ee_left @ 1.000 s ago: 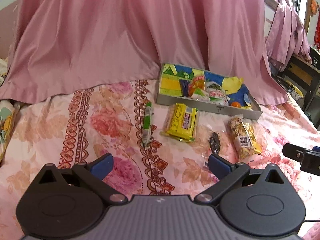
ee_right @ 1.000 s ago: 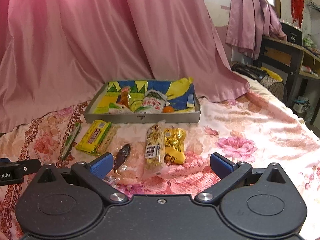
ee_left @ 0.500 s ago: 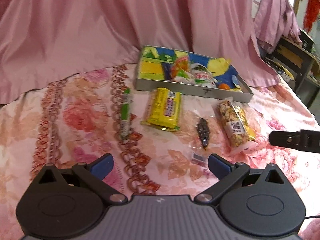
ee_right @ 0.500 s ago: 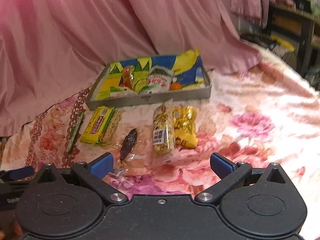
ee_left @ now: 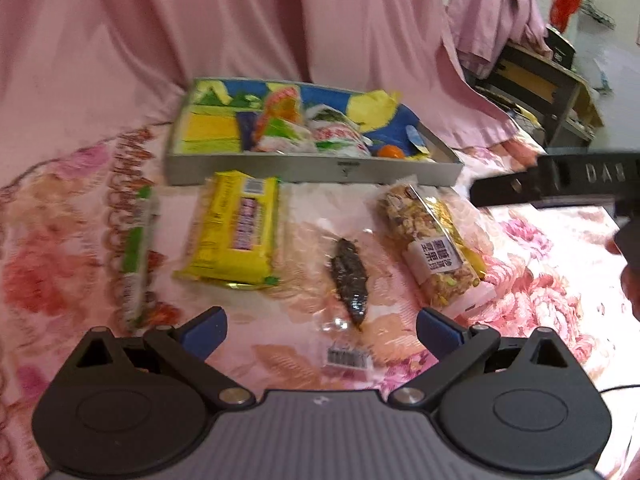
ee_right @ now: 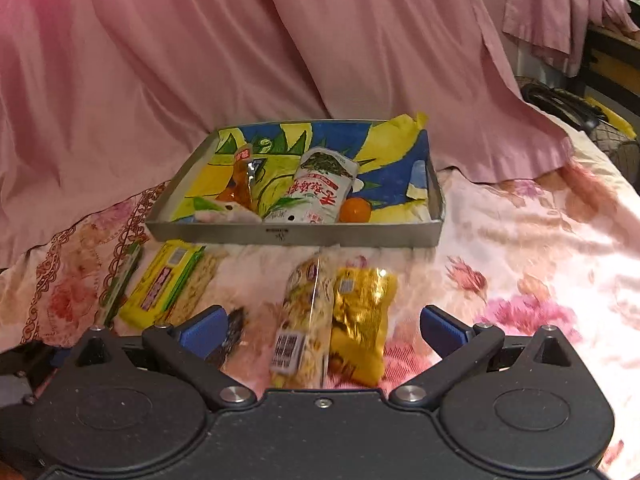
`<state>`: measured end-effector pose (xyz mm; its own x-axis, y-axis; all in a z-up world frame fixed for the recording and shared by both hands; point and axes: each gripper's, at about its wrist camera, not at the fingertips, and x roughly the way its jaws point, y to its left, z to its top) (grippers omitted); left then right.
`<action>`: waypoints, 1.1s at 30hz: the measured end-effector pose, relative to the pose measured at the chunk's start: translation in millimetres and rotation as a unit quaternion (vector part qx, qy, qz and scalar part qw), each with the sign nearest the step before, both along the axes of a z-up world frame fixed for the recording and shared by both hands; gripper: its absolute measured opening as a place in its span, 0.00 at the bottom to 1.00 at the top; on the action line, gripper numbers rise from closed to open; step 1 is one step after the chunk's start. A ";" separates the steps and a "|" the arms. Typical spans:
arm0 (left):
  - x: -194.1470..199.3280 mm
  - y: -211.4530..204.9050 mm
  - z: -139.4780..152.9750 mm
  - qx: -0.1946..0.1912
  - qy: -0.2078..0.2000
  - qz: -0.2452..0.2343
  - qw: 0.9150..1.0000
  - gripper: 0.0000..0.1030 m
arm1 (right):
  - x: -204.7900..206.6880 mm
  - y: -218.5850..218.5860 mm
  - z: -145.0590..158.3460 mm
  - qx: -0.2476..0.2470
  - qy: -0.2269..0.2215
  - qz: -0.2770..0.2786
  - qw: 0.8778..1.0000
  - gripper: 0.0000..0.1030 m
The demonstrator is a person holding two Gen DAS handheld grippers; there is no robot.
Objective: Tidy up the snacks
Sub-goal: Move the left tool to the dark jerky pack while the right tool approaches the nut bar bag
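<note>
Where the left wrist view looks down, the left gripper [ee_left: 320, 328] hangs spread wide and empty over a clear crinkled packet holding a dark lumpy snack [ee_left: 349, 276], barcode at its near end. Flat on the floral bedsheet [ee_left: 532, 300] alongside: a glossy yellow wrapped bar pack [ee_left: 234, 232], a slim green-and-white stick packet [ee_left: 134, 252] further left, and a transparent nut-mix bag [ee_left: 430, 242] with a white label to the right. Just behind them sits a shallow grey metal tray [ee_left: 320, 168], lined with blue-yellow printed paper and holding several pouches. Pink draped cloth [ee_left: 240, 20] backs the scene.

Right wrist view: the right gripper [ee_right: 320, 326] is likewise released, jaws well apart, nothing between the pads. The nut-mix bag [ee_right: 304, 320] and a crinkly gold foil pouch [ee_right: 362, 312] lie side by side, touching, between the fingers. Inside the tray [ee_right: 296, 236]: a white-green pouch [ee_right: 320, 188], a small orange round item [ee_right: 355, 210], an orange sachet [ee_right: 240, 180]. Edges blurred.
</note>
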<state>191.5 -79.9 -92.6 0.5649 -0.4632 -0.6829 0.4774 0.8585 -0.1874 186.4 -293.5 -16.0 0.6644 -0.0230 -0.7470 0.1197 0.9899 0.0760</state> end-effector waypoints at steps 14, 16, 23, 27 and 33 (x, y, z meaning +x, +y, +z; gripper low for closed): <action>16.3 -26.2 -24.9 0.011 -0.017 -0.055 0.998 0.82 | 36.6 9.5 -33.0 -0.041 0.046 0.053 0.997 0.83; 19.3 -28.3 -24.7 0.019 -0.019 -0.054 0.998 0.75 | 37.3 11.1 -33.2 -0.039 0.043 0.058 0.997 0.81; 22.1 -29.0 -22.5 0.012 -0.013 -0.058 0.998 0.63 | 43.9 22.2 -46.6 -0.041 0.065 0.088 0.993 0.73; 20.4 -35.7 -26.3 0.033 -0.015 -0.072 0.997 0.63 | 46.7 32.4 -54.9 -0.056 0.078 0.107 0.990 0.64; 21.0 -35.1 -26.6 0.047 -0.015 -0.062 0.997 0.52 | 50.2 33.2 -64.3 -0.075 0.095 0.103 0.987 0.48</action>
<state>212.5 -114.9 -119.2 0.5273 -0.4654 -0.7109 0.5858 0.8052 -0.0926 236.6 -260.3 -80.3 0.5148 -0.0219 -0.8570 -0.0878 0.9931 -0.0781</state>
